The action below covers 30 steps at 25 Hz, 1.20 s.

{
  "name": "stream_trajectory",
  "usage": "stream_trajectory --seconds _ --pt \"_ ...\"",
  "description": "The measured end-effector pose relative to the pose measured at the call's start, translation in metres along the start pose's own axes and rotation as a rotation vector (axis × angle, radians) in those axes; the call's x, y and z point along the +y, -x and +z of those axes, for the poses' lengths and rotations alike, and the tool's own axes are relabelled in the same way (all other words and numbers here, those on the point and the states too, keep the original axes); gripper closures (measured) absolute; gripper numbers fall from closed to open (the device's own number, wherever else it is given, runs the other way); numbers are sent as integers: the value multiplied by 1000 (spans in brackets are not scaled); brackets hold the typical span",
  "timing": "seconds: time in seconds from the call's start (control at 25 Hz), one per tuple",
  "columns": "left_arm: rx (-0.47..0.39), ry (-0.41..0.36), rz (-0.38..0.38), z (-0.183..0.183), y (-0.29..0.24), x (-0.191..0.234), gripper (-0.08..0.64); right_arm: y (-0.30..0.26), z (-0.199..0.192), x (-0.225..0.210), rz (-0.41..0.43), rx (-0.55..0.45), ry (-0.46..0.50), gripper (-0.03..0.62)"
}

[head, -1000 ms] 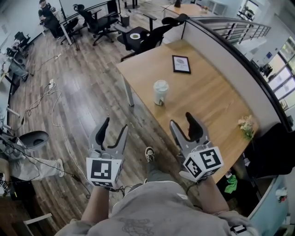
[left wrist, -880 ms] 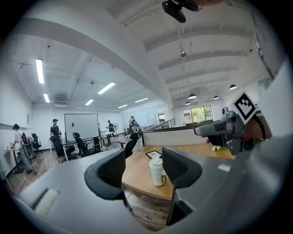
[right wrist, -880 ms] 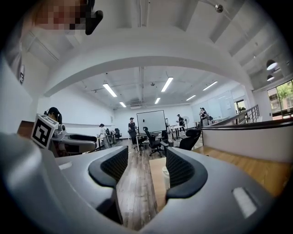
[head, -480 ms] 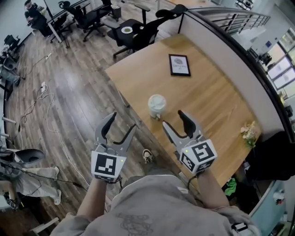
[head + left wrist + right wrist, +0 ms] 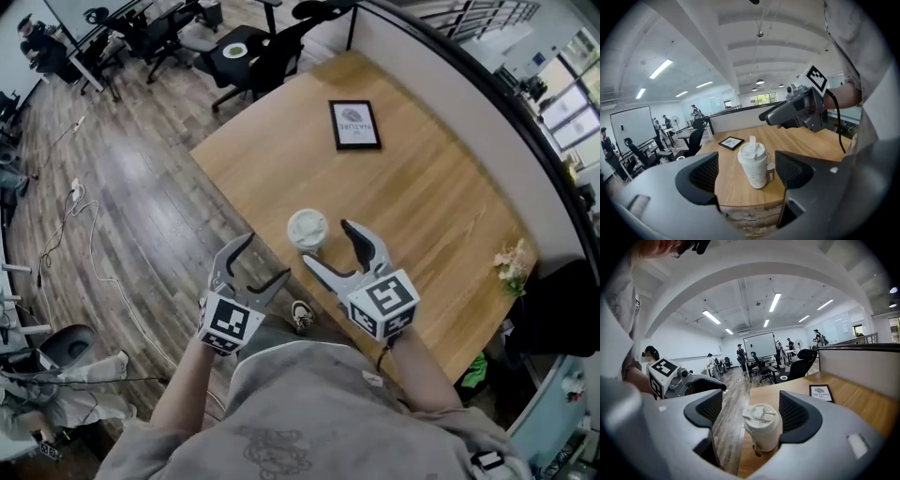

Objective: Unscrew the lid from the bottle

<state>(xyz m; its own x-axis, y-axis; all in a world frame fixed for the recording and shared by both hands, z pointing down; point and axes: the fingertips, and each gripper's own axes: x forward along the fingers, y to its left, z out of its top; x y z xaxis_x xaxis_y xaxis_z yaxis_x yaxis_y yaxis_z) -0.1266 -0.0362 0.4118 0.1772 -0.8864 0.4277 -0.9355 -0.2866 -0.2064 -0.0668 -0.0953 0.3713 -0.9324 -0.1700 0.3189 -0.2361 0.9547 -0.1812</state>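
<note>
Approach is the step in hand: the bottle (image 5: 757, 171) stands at the table (image 5: 422, 197) edge just ahead of both claws, lid (image 5: 751, 152) still on. The left gripper (image 5: 262, 260) and right gripper (image 5: 328, 244) hold nothing, their jaws opening wide, the bottle framed between each pair but untouched. Next, probably one clamps the body and the other the lid.

Head view's looking straight down on the bottle (image 5: 307, 231), so the lid (image 5: 305, 225) hides most of its body. Print in the frame (image 5: 354, 125) on the worktop (image 5: 431, 206)? Way too small to read. Same for the bottle's little tag (image 5: 770, 175) in the left gripper view, just blur.
</note>
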Motion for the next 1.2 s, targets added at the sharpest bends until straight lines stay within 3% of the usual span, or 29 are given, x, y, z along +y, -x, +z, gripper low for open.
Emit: stream_trajectory --seconds 0.52,0.88,1.2 --pt "32 -128 -322 -61 -84 9 171 -68 -30 -21 -38 127 -78 222" --pt "-20 -189 -666 -82 -120 -17 120 -86 -49 -36 -165 177 -203 218" --pt "-64 -303 -933 -94 -145 -28 120 -95 -54 -49 -295 129 -313 193"
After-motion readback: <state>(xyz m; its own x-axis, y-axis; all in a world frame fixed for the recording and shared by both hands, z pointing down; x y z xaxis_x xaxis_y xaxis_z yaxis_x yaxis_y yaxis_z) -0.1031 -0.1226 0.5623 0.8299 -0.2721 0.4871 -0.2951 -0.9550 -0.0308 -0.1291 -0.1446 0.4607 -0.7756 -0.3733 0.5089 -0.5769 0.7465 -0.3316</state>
